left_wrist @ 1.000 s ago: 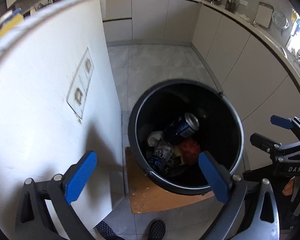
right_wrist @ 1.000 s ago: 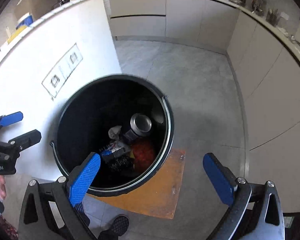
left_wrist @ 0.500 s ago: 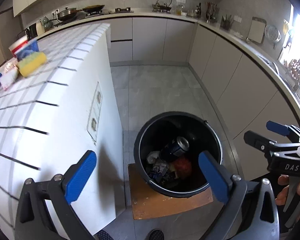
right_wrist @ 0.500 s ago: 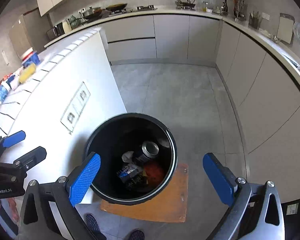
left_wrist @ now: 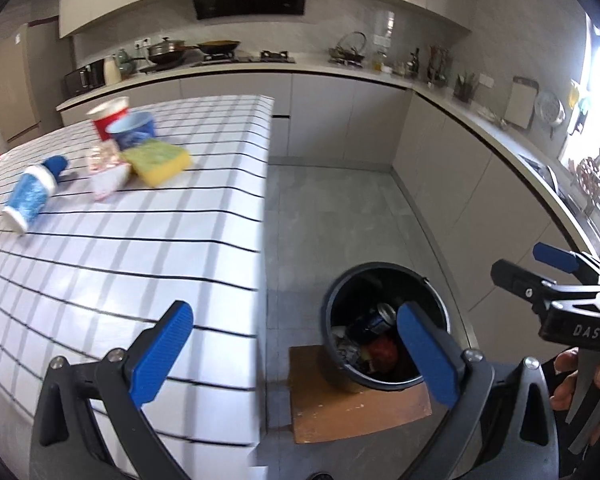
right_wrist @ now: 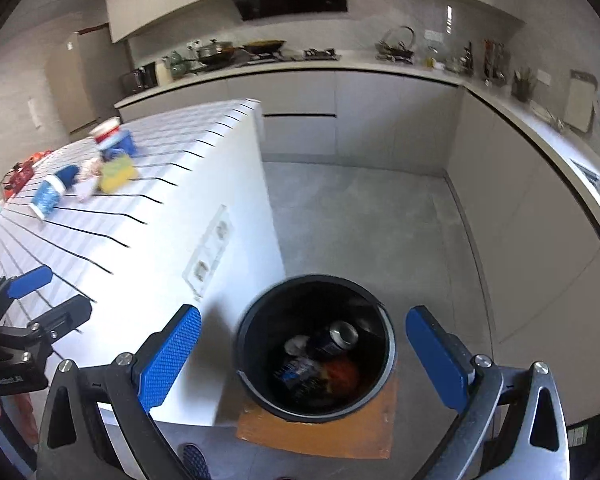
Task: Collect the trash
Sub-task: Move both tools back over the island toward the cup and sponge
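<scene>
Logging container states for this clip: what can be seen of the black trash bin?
The black trash bin is round, dark, plastic-looking, open-topped and upright on a brown board on the floor beside the white island. It holds a can, something red and other scraps. Neither tool touches it.

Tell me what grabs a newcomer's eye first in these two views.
The black trash bin on the floor beside the white island, standing on a brown board and holding a can and other scraps. Next, the litter on the island's gridded top: a toppled blue cup and a yellow sponge. Both tools hang open and empty.
</scene>
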Available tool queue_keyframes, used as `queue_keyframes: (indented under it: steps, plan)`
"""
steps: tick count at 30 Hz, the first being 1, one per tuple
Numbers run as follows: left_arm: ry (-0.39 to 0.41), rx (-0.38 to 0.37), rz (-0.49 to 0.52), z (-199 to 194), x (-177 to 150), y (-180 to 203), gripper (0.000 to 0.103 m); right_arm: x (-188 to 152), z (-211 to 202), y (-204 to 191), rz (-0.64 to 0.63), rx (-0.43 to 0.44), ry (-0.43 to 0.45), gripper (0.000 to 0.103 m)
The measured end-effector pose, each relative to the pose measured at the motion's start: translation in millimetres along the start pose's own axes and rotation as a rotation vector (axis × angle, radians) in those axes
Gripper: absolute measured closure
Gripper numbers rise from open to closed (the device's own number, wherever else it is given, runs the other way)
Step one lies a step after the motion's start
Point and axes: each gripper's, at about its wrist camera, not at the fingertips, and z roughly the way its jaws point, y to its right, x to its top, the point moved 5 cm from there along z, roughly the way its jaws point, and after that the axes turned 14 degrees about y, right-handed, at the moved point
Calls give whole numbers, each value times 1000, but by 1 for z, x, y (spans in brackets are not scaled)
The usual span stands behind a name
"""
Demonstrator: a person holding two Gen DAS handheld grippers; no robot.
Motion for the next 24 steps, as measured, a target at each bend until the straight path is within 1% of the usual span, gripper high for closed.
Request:
queue_keyframes:
  steps: [5,6,10,13,17,20,24]
  plan:
    - [29,49,-27,-17,8,-47,0,17,-3,-46,-28,61,36,0]
    - [36,64,-38,-20,9,-60,0,21,-2,-60,-33,84,41,0]
    - [55,131,-60,-32,14,-107,0,29,4,-101,-42,141,49,0]
    - [62,166,-74,-40,14,-137,0,35,11,-135,-80,176,43,0]
    - [73,210,-102,-48,13,-179,0,41,19,-170,-103,190,13,0]
    - [81,230,-137,-52,14,-211,0,47,27,-189,-104,198,14,0]
    - [86,253,-140,-49,18,-241,0,54,41,-219,-138,216,12,0]
